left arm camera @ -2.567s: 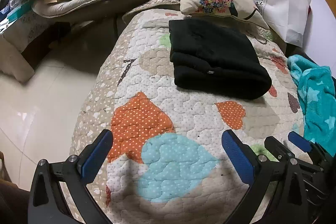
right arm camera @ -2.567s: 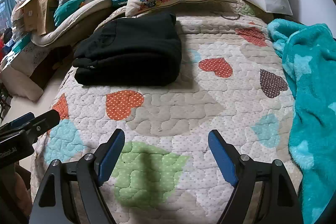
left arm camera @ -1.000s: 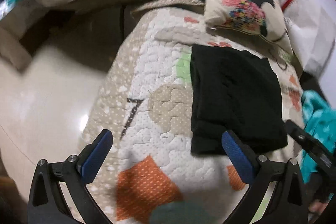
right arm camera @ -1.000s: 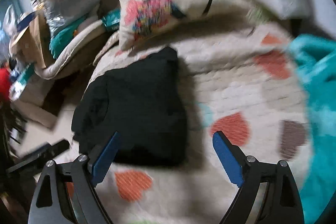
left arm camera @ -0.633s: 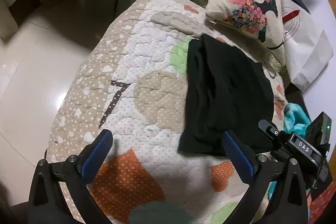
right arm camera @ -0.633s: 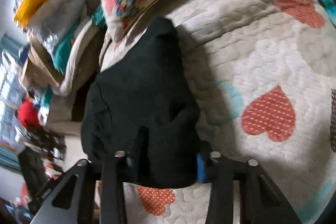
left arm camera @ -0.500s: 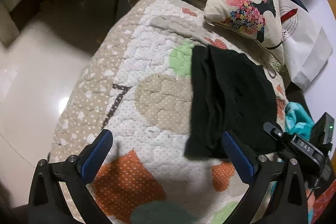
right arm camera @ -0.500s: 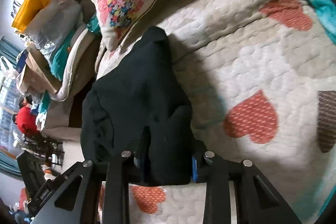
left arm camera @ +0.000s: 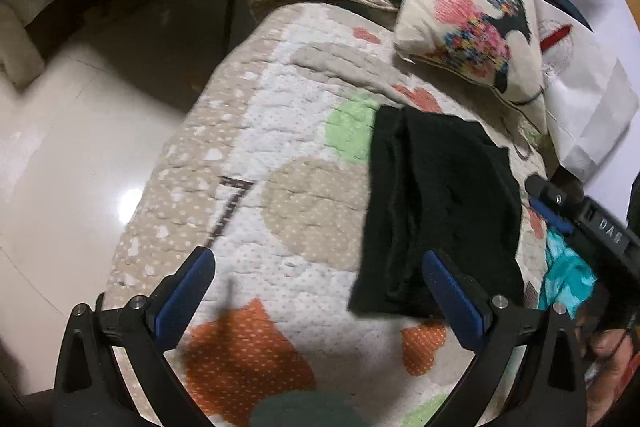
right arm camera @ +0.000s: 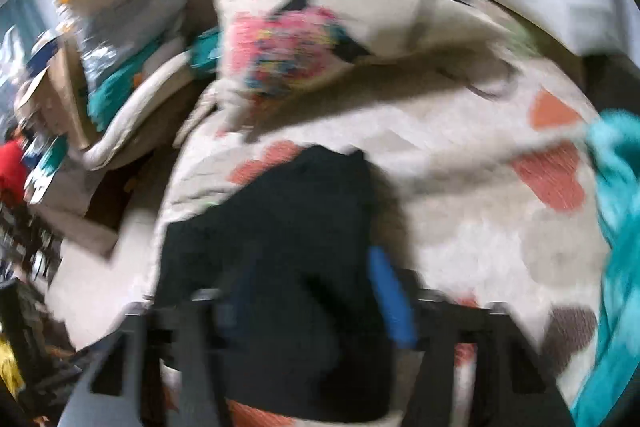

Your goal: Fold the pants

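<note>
The black folded pants (left arm camera: 440, 211) lie on the quilted bed cover (left arm camera: 280, 163), ahead and to the right of my left gripper (left arm camera: 320, 291), which is open and empty above the cover. In the blurred right wrist view my right gripper (right arm camera: 316, 303) is shut on the near end of the pants (right arm camera: 288, 227), the cloth bunched between its blue pads (right arm camera: 390, 303). The right gripper also shows in the left wrist view (left arm camera: 548, 205), at the right side of the pants.
A flowered pillow (left arm camera: 476, 23) and a white bag (left arm camera: 588, 99) lie at the head of the bed. A teal fleece blanket (right arm camera: 620, 239) lies along the right side. The bed's left edge drops to a shiny floor (left arm camera: 68, 163). Clutter piles stand beyond (right arm camera: 112, 27).
Both grippers moved forward to the pants. My right gripper closed on their near end and is now moving fast, blurring its view. The left stayed open.
</note>
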The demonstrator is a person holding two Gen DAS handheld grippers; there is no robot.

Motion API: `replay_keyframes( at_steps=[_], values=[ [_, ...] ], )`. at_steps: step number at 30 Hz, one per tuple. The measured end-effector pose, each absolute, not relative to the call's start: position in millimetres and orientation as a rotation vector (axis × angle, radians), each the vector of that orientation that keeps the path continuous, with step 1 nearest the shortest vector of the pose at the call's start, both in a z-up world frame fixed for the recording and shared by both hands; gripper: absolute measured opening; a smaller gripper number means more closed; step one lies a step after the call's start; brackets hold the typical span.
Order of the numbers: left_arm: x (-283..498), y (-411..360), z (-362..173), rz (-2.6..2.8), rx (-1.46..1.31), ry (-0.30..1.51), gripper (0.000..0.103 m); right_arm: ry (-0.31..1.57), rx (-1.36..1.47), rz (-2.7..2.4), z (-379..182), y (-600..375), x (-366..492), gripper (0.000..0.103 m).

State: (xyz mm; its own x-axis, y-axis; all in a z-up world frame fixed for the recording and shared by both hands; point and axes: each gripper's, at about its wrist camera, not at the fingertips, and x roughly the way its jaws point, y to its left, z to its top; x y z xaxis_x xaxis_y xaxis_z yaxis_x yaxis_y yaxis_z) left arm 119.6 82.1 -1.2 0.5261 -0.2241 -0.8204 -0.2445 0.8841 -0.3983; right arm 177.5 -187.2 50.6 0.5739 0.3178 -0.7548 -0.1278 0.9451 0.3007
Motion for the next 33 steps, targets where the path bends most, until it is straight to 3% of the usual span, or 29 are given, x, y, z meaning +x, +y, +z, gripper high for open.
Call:
replay_keyframes(
  at_steps=[8,11,12,20,33],
  values=[
    [113,114,-6,0.085,-0.621,1.040,0.103,1.071,-0.044,0.427,25,-57,221,0.038],
    [113,114,-3,0.084,-0.606,1.032,0.103,1.111,-0.065,0.376,14,-42,239,0.055],
    [112,114,-1,0.083,-0.600,1.029,0.103,1.115,-0.041,0.375,19,-42,242,0.056],
    [112,85,9,0.039,-0.468,0.998,0.103,0.991,0.055,0.336,68,-117,175,0.071],
    [4,25,52,0.010,-0.168,0.777,0.103,0.979,0.321,0.198,33,-220,6,0.077]
  ],
)
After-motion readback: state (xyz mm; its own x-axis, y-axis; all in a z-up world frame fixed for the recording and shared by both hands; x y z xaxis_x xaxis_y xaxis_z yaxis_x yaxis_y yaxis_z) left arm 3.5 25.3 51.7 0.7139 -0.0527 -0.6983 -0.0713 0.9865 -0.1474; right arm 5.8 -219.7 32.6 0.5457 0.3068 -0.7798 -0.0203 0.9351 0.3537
